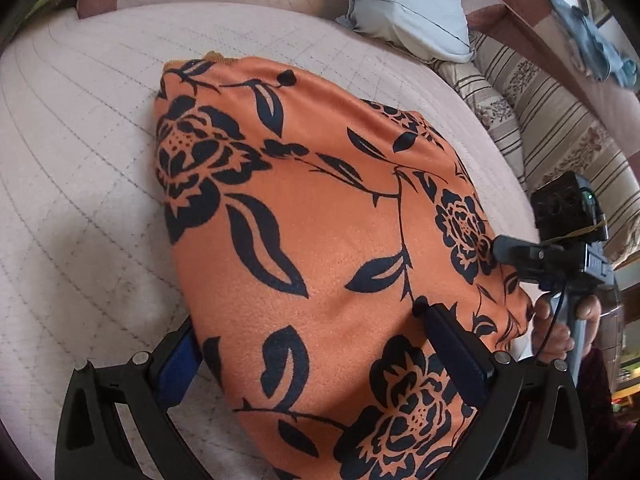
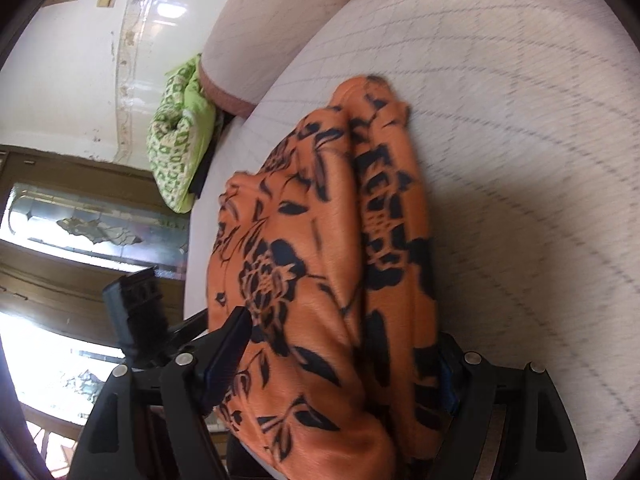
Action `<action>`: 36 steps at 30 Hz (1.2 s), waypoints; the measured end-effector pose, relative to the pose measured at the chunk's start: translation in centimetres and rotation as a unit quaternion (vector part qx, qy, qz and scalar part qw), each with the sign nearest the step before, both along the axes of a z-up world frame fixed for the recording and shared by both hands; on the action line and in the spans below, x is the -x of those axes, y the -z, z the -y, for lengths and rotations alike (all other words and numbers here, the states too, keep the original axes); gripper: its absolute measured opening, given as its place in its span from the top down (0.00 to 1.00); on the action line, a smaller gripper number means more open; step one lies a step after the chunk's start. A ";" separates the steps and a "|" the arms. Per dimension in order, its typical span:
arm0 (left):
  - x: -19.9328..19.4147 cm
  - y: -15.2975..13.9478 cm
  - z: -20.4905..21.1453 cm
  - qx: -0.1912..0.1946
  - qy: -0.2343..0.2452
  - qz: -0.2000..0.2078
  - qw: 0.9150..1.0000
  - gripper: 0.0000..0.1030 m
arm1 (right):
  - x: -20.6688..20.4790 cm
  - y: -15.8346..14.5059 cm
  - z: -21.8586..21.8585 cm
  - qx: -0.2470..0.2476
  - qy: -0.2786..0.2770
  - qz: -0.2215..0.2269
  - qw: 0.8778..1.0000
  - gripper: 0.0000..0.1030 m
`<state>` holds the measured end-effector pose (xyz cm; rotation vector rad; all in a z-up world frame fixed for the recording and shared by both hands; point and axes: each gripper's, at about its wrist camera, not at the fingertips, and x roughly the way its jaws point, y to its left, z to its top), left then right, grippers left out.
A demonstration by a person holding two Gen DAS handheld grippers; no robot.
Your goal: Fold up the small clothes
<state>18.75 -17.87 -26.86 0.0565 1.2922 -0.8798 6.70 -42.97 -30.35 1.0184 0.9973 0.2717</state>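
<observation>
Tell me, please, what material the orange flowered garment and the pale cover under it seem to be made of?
The orange garment looks like soft, matte, brushed knit: a fine nap shows. The pale cover seems quilted woven cloth, matte, with stitched grid lines. Exact fibres cannot be told.

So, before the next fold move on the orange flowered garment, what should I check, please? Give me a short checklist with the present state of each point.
1. Orange garment lies on the quilted bed cover: ok.
2. Left gripper has fabric between its fingers: ok; whether the pads press on it: cannot tell.
3. Right gripper has fabric between its fingers: ok; firm grip: cannot tell.
4. Garment lies flat: not ok, folds bunch in the right wrist view.
5. Far edge free of the grey pillow: ok.
</observation>
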 end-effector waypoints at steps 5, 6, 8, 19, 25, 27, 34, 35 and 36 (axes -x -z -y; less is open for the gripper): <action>-0.5 0.1 0.3 0.019 0.003 -0.013 1.000 0.00 | -0.8 0.1 -1.5 -0.009 -0.017 0.004 1.000 0.21; -0.7 0.1 0.4 0.022 0.000 -0.017 1.000 0.00 | -0.9 0.2 -1.7 -0.012 -0.018 0.005 1.000 0.21; -1.0 0.1 -0.1 0.029 -0.010 -0.024 0.999 0.00 | -1.0 0.2 -2.0 -0.011 -0.020 0.008 1.000 0.21; 0.5 -0.9 -0.2 0.004 -0.049 0.044 0.998 0.18 | -1.1 -0.8 -3.5 0.067 -0.021 0.015 0.997 0.55; 0.5 -2.1 -2.0 0.003 -0.068 0.055 0.996 0.45 | -1.0 -2.7 -4.4 0.099 -0.019 0.039 0.994 0.57; 0.7 -2.6 -2.3 0.000 -0.069 0.061 0.996 0.47 | -0.9 -3.4 -4.8 0.107 -0.020 0.049 0.993 0.57; 0.8 -5.1 -4.6 -0.003 -0.096 0.086 0.992 0.49 | -1.0 -5.1 -7.1 0.114 -0.047 0.075 0.990 0.58; 0.7 -5.5 -5.0 -0.001 -0.099 0.087 0.991 0.49 | -1.0 -5.3 -7.3 0.112 -0.048 0.080 0.989 0.58; 0.8 -5.9 -5.5 0.000 -0.102 0.090 0.991 0.49 | -1.0 -5.7 -7.5 0.109 -0.050 0.086 0.989 0.58</action>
